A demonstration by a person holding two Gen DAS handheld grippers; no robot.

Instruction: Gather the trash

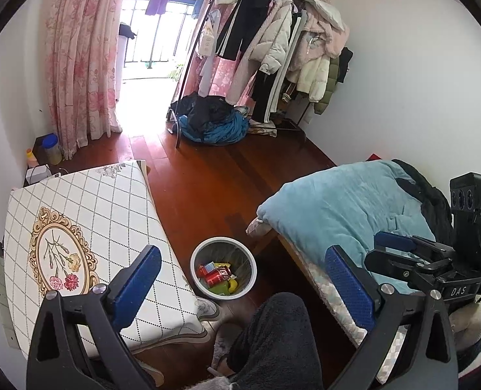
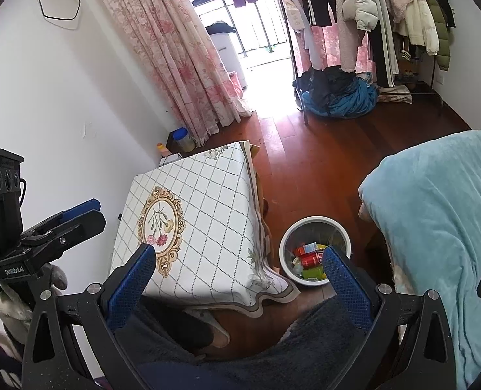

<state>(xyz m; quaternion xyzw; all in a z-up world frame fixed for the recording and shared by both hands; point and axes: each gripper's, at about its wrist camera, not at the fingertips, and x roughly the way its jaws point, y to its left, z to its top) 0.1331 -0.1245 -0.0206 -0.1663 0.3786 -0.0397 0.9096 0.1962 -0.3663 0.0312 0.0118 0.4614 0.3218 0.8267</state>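
A white bin (image 1: 222,295) with a grey liner stands on the wooden floor between the table and the bed, and also shows in the right wrist view (image 2: 283,253). Inside lie red cans (image 1: 216,274) (image 2: 310,258), a green box (image 1: 219,289) (image 2: 313,273) and yellow wrappers. My left gripper (image 1: 243,253) is open and empty, held high above the bin. My right gripper (image 2: 239,250) is open and empty too, over the table edge and bin. Each gripper appears side-on in the other's view: the right (image 1: 375,248), the left (image 2: 99,211).
A table with a chequered flowered cloth (image 1: 110,201) (image 2: 207,195) lies left of the bin. A bed with a light blue quilt (image 1: 344,201) (image 2: 435,211) is right. A person's dark fleece leg (image 1: 273,331) and slippers sit below. A loaded clothes rack (image 1: 273,48) and clothes pile (image 1: 214,123) stand beyond.
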